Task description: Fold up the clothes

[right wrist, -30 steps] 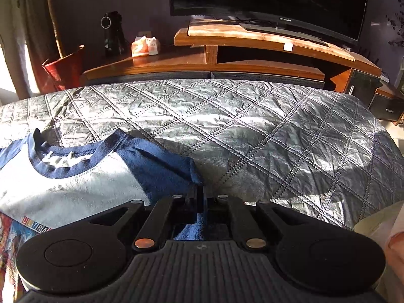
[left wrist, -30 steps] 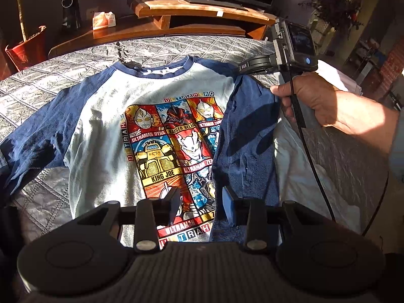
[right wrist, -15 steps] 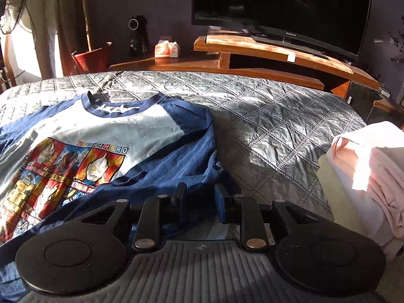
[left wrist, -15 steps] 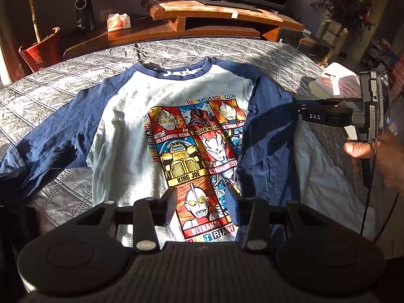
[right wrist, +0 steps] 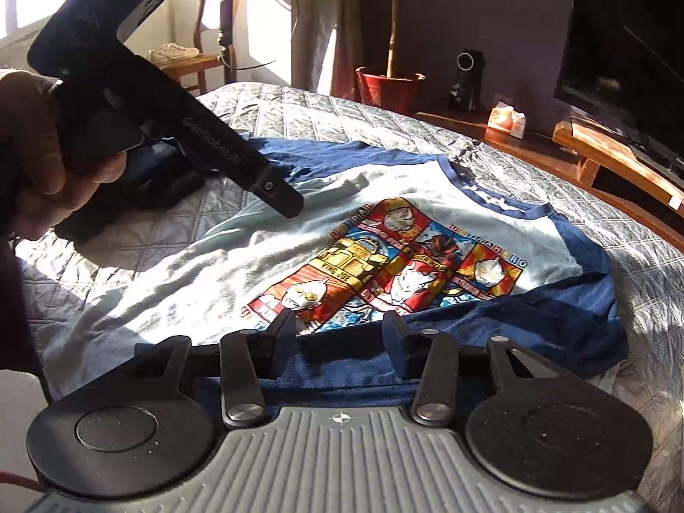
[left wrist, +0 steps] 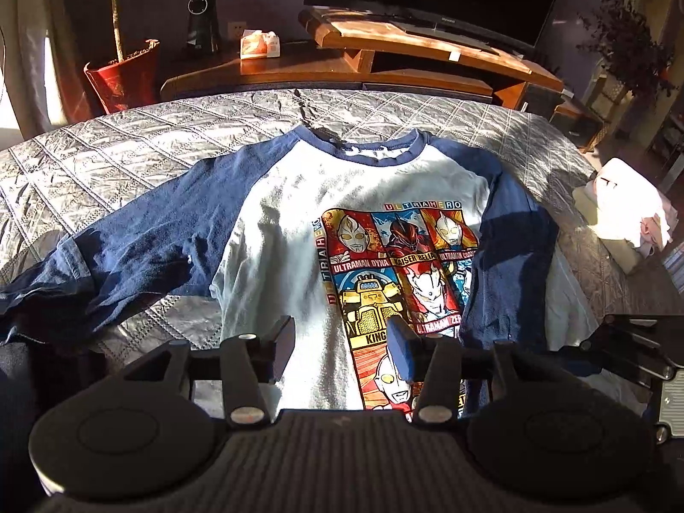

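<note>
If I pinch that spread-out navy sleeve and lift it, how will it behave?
Probably floppy: the left sleeve already lies creased on the quilt. Likely light, thin knit. It may tug the shirt body along, since they are joined.

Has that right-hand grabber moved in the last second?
Yes. In the left view the right gripper was up by the TV stand; it now sits low, near the shirt hem.

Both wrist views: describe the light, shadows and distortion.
Left wrist view: low, hard sun washes out the shirt body; a dark shadow lies across its folded navy sleeve; fisheye bows the quilt edge. Right wrist view: the window behind is blown out; the left tool is nearly a silhouette and throws a shadow onto the shirt; the print stays legible.
</note>
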Available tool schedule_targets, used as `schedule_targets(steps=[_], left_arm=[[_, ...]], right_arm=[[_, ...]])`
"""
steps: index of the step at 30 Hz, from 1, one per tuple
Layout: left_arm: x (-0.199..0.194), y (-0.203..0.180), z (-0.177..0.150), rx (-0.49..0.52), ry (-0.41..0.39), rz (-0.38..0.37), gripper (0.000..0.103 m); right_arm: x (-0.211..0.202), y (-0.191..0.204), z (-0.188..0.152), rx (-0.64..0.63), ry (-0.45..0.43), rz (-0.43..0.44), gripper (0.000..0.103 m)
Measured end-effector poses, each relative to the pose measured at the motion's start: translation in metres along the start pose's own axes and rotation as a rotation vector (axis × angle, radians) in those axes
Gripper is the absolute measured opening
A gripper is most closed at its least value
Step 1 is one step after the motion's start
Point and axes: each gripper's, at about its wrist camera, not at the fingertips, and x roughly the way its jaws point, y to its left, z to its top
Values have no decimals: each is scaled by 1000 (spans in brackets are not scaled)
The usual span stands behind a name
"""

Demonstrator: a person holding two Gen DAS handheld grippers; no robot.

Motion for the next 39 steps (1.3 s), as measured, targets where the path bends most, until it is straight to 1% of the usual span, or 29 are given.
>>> schedule_targets(steps=[1, 2, 3, 7, 9, 10, 11, 13, 14, 15, 16, 18, 19, 20, 22, 23, 24, 26, 28, 30, 33, 34, 35, 36, 39], left_arm=[[-1, 4, 2, -14, -7, 9, 45], [-2, 9, 4, -30, -13, 20, 46], [-3, 14, 5, -49, -18, 31, 47], [-13, 44, 10, -147, -41, 72, 50], [-23, 61, 13, -188, -66, 92, 53], [-29, 69, 15, -203, -83, 111, 57], [-35, 77, 16, -214, -102, 143, 60], [-47, 98, 18, -248, -133, 232, 78], [-53, 110, 18, -273, -146, 279, 80], [-59, 123, 18, -298, -160, 325, 80], [-65, 137, 18, -329, -172, 364, 80], [-79, 171, 14, -425, -191, 408, 81], [-85, 186, 11, -471, -197, 420, 81], [-90, 198, 7, -514, -201, 426, 81], [-99, 224, 0, -598, -210, 439, 81], [-102, 234, -3, -632, -209, 446, 81], [-104, 243, -7, -659, -205, 450, 81], [-108, 260, -13, -726, -200, 439, 81], [-113, 270, -23, -783, -213, 418, 80], [-115, 273, -24, -789, -219, 412, 80], [-117, 275, -24, -792, -227, 400, 80], [-117, 274, -24, -791, -229, 395, 80], [-117, 274, -23, -791, -231, 390, 80], [-116, 274, -23, -794, -231, 385, 80], [-116, 274, -23, -806, -236, 371, 80]], right_arm=[[11, 14, -1, -48, 52, 28, 67], [22, 27, -4, -100, 110, 44, 66], [21, 31, -2, -95, 113, 56, 60], [5, 35, 9, -20, 71, 99, 60], [-2, 26, 25, 5, 32, 55, 61], [-4, 21, 36, 8, 16, 32, 61], [-5, 15, 46, 10, -1, 11, 61], [-4, 9, 68, 49, -35, -2, 61], [2, 8, 79, 78, -54, 7, 63], [9, 7, 91, 109, -74, 19, 66], [16, 7, 102, 140, -94, 32, 67], [30, 6, 125, 202, -133, 56, 69], [42, 8, 134, 245, -137, 78, 69], [56, 9, 141, 292, -134, 97, 69], [83, 11, 154, 364, -123, 121, 64], [96, 13, 159, 384, -116, 123, 57], [110, 15, 165, 403, -109, 125, 48], [134, 16, 174, 449, -87, 152, 39], [158, 17, 182, 496, -63, 183, 38], [185, 12, 186, 596, -10, 278, 40], [214, 5, 183, 751, 39, 317, 40], [220, 3, 180, 808, 46, 353, 40], [226, 1, 172, 903, 40, 417, 40], [231, 0, 165, 983, 31, 458, 40], [244, 0, 150, 1149, 30, 521, 41]])
